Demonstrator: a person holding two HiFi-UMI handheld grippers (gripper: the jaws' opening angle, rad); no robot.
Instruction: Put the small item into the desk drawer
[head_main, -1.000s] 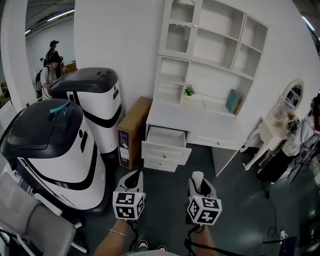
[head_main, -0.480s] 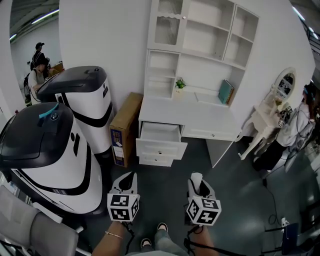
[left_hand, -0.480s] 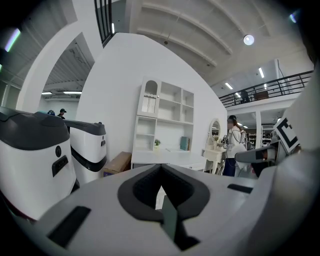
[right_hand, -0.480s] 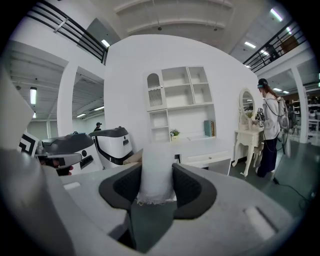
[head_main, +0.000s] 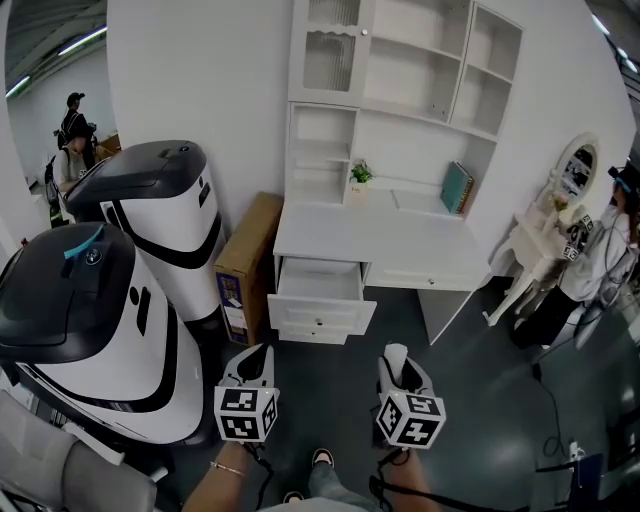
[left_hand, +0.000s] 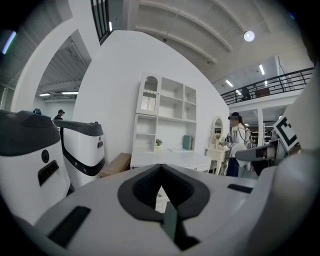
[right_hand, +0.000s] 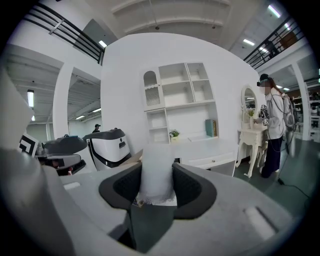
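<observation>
Right gripper (head_main: 397, 360) is still being pinched on small item (right_hand: 156, 170), left gripper (head_main: 260, 358) pressed together, desk drawer (head_main: 320, 292) open beside cardboard box (head_main: 243, 262)

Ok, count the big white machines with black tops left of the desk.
2. The near machine stands at the head view's left edge; the far machine is behind it by the wall, beside the cardboard box. More could lie out of frame.

Left claw (head_main: 262, 352), right claw (head_main: 396, 352): white bodies, black-and-white marker cubes (head_main: 246, 413); left-wrist bracelet (head_main: 237, 466).
</observation>
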